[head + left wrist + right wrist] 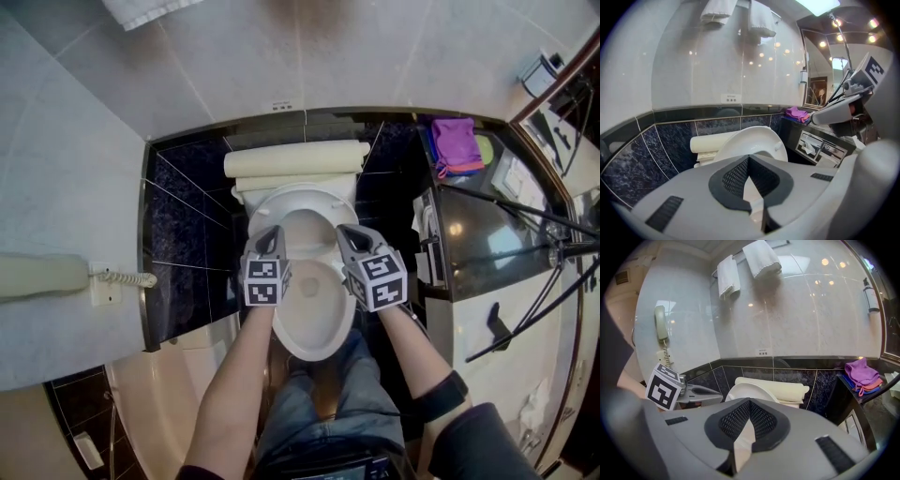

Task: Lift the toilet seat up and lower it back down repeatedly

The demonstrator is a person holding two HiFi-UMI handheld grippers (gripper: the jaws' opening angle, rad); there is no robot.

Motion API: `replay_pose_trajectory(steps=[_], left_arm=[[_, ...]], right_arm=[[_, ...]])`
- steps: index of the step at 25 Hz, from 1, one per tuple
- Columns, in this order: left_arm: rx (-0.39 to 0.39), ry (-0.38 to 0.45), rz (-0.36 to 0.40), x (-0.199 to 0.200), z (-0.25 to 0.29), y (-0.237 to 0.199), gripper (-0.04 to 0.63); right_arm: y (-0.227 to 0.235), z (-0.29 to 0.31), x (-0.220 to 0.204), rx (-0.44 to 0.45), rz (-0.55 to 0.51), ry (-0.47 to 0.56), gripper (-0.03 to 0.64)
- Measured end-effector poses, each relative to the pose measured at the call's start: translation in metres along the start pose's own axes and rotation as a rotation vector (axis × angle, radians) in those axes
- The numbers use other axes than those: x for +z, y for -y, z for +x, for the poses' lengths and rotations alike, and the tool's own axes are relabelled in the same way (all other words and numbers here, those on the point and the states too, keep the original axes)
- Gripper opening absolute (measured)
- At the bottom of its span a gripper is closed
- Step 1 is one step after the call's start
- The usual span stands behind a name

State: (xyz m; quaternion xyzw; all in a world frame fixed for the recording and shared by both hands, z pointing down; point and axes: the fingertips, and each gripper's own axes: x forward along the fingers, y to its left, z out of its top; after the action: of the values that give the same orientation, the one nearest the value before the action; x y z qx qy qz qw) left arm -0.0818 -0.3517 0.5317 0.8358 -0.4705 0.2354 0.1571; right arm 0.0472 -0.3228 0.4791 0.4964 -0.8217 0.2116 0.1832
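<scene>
Head view alone shows the bowl (314, 314); left gripper (272, 231) and right gripper (347, 231) pinch the toilet seat (281, 201)

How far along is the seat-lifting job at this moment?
Done: the toilet seat is already tilted up off the bowl. In hand: left tongs and right tongs, both shut, sit at its edges; contact is unclear. Left: lowering it again; past repeats cannot be counted.

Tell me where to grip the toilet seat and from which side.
Probably the raised front rim of the toilet seat, approached from the front of the bowl: the seat leans up toward the wall, so that edge is exposed.
</scene>
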Motion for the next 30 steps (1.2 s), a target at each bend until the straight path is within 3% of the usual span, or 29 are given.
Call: replay_pose_trajectory(steps=[13,22,30], left_arm=[[-0.098,0.088,0.079,0.025,-0.217,0.047,-0.011],[-0.052,0.107,0.054,-0.007,-0.308,0.096,-0.011],[0.051,0.111,0.039,-0.051,-0.366,0.15,-0.011]], right_arm=[[-0.105,-0.147,0.017,-0.097,-0.026,0.041,0.017],[-0.128,-0.227,-0.019,-0.065,-0.023,0.048,0.017],[-0.134,-0.3,-0.071,-0.008,-0.035,0.056,0.017]])
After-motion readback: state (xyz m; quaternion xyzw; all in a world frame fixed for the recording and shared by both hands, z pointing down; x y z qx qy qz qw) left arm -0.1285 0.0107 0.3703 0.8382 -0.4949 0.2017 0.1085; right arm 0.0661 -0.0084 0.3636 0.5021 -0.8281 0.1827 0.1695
